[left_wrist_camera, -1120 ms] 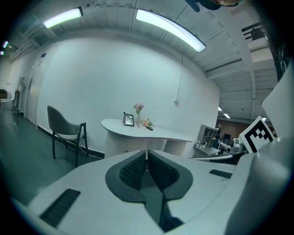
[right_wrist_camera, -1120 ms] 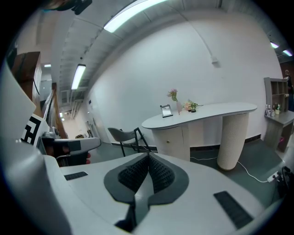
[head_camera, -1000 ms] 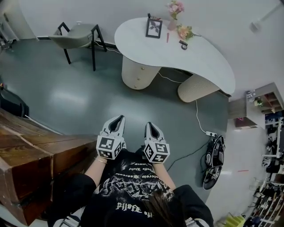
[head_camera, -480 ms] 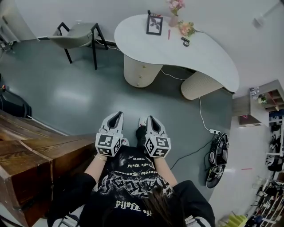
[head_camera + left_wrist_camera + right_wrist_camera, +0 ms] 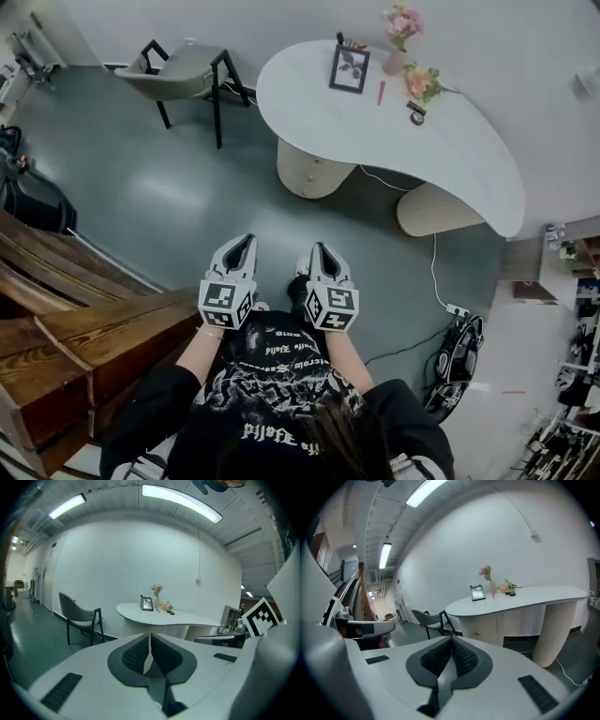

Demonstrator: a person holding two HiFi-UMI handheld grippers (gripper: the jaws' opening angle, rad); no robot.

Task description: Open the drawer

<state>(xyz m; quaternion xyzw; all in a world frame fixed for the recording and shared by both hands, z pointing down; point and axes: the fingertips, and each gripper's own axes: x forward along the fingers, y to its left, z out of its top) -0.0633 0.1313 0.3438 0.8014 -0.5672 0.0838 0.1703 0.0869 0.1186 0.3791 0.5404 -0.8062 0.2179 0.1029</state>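
Note:
A white curved desk [image 5: 441,141] stands across the grey floor, far ahead of me. Its left pedestal [image 5: 314,173] holds the drawers, whose small knobs [image 5: 477,632] show in the right gripper view. My left gripper [image 5: 242,242] and right gripper [image 5: 322,249] are held side by side in front of my chest, both pointing toward the desk. Each is shut with nothing between the jaws. In the left gripper view the left gripper [image 5: 150,636] has the desk [image 5: 168,616] beyond it. The right gripper [image 5: 451,640] also faces the desk.
A grey chair [image 5: 183,70] with black legs stands left of the desk. Brown wooden steps [image 5: 84,347] rise at my left. On the desk are a photo frame [image 5: 349,68] and a flower vase [image 5: 400,28]. A cable runs to a power strip [image 5: 457,309] at the right.
The desk and chair have slid down and to the right in the head view and look nearer. Both grippers stay shut, side by side.

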